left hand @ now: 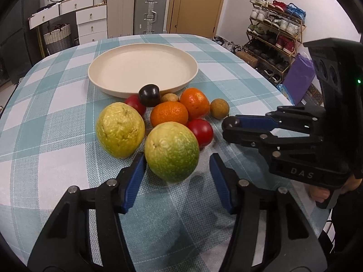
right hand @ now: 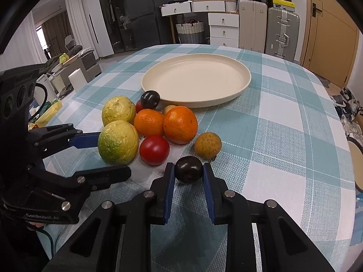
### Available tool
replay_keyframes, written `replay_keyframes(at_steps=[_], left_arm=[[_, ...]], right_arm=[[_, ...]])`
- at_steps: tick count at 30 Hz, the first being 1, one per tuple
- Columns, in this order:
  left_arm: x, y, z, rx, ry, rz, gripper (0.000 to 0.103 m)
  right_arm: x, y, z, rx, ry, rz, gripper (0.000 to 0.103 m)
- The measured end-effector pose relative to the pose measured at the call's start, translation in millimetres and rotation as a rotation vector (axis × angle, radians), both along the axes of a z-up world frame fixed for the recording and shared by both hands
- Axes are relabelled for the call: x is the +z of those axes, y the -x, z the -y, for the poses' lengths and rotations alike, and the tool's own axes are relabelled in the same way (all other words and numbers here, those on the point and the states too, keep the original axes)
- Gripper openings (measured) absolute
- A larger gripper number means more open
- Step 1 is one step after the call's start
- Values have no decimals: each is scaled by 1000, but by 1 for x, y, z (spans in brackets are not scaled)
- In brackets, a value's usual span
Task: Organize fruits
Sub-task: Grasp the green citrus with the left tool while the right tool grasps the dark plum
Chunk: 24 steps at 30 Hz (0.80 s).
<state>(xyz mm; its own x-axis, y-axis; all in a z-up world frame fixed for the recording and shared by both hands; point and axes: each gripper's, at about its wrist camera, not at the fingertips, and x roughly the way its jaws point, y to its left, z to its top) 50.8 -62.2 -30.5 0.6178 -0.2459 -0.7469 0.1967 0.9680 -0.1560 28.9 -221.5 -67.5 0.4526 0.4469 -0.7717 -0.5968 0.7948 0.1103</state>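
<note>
A pile of fruit lies on the checked tablecloth in front of an empty cream plate (left hand: pixel 143 68) (right hand: pixel 197 79). My left gripper (left hand: pixel 177 161) is open, its fingers on either side of a yellow-green guava (left hand: pixel 171 150) (right hand: pixel 118 142) without pressing it. My right gripper (right hand: pixel 188 168) (left hand: pixel 226 127) is shut on a dark plum (right hand: pixel 188 168) (left hand: pixel 231 122) at table level. The pile also holds a second guava (left hand: pixel 120 129), two oranges (left hand: pixel 169 114) (left hand: pixel 195 102), red tomatoes (left hand: pixel 200 131), another dark plum (left hand: pixel 149 95) and small brown fruits (left hand: pixel 219 108).
The round table's edge (left hand: pixel 281 90) drops off to the right, with a shoe rack (left hand: pixel 272 36) beyond. Suitcases (left hand: pixel 149 11) and drawers (left hand: pixel 90 20) stand behind the table. Bare cloth lies left of the pile.
</note>
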Motion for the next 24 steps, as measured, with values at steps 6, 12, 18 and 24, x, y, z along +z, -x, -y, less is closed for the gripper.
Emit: replay_keyframes(at_steps=[6, 12, 18, 24], left_arm=[[0, 2, -3, 5, 15, -3, 44], [5, 9, -6, 6, 34, 32, 43], [7, 13, -8, 10, 33, 48, 43], [6, 7, -5, 16, 16, 43, 43]], right_arm=[[3, 3, 3, 1, -16, 5, 25], [9, 9, 6, -1, -36, 17, 25], [11, 15, 5, -1, -33, 20, 25], [13, 17, 6, -1, -30, 23, 25]])
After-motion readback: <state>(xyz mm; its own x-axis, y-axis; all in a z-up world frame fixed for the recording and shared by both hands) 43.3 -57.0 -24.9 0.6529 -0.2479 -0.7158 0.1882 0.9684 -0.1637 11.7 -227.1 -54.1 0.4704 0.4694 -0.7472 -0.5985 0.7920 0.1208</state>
